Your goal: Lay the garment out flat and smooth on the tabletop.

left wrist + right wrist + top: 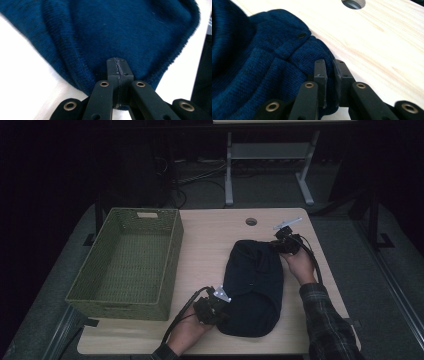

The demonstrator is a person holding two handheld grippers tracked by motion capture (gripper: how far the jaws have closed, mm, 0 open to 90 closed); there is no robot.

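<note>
both grippers bite the folded navy knit sweater (252,287): left gripper (216,306) clamped tight lower centre, right gripper (284,241) pinching its far edge. wicker basket (125,262) at left sits empty, so the transfer looks ahead.

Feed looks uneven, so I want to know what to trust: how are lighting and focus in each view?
High view: dim, the garment reads almost black, room behind dark. Left gripper view: table blown out white, knit sharp. Right gripper view: bright, wood grain clear, near tool slightly soft.
</note>
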